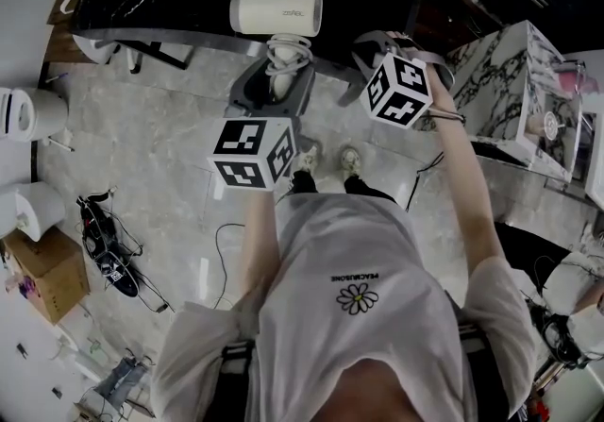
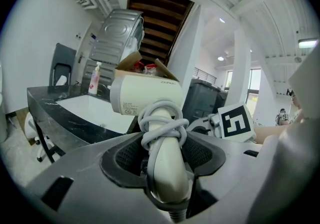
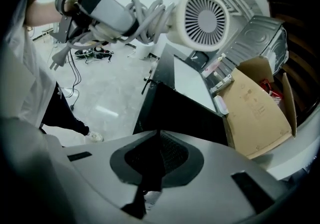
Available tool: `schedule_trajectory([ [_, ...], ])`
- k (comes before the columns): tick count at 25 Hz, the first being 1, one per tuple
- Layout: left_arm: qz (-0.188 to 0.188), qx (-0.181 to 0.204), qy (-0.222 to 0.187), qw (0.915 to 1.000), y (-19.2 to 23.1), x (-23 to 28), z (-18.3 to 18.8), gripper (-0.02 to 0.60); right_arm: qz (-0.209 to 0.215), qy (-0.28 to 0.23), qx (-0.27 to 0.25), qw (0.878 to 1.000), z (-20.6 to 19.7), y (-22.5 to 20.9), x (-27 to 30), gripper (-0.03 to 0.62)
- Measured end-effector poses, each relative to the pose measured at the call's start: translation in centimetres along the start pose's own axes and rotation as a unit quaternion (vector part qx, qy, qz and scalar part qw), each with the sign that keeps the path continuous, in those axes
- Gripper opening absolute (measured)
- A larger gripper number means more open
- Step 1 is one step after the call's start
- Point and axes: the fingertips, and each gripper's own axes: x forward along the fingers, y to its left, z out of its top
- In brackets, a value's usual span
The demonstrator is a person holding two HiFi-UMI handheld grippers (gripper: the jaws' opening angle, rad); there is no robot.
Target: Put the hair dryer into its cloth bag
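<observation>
Though small, hair dryer (image 1: 276,12) logo illegible.

Daylight is coming through tall windows (image 2: 252,85); a pale marble floor (image 1: 170,146) is running under a black-edged table (image 1: 142,14), with a cardboard box (image 3: 260,113) gaping beyond.

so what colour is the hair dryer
Cream white hair dryer, with a matching cord wound round its handle; it shows best in the left gripper view.
</observation>
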Motion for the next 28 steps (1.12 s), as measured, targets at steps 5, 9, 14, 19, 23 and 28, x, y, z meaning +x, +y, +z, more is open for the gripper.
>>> schedule_trajectory([
  [5,-0.004,0.02,0.015,0.9997,-0.6,0.1,-0.3,0.241,-0.038,-0.026,0.029,0.999,0.7,-2.6,-1.6,0.018],
  [9,-0.016,0.015,0.031,0.9993,-1.3,0.4,-1.1,0.241,-0.069,-0.043,0.052,0.995,0.8,-5.1,-2.7,0.018],
  [14,-0.037,0.014,0.064,0.9971,-2.5,0.6,-3.3,0.241,-0.093,-0.065,0.088,0.99,1.2,-7.2,-3.8,0.018],
  [19,-0.064,0.007,0.117,0.9911,-4.2,1.2,-7.0,0.241,-0.116,-0.072,0.09,0.986,1.5,-8.1,-4.4,0.018],
  [23,-0.096,-0.028,0.164,0.9813,-5.6,2.0,-9.4,0.241,-0.138,-0.086,0.079,0.984,2.3,-8.5,-5.3,0.018],
  [28,-0.119,-0.043,0.195,0.9727,-5.7,3.3,-9.6,0.241,-0.156,-0.103,0.066,0.98,3.0,-8.2,-6.5,0.018],
])
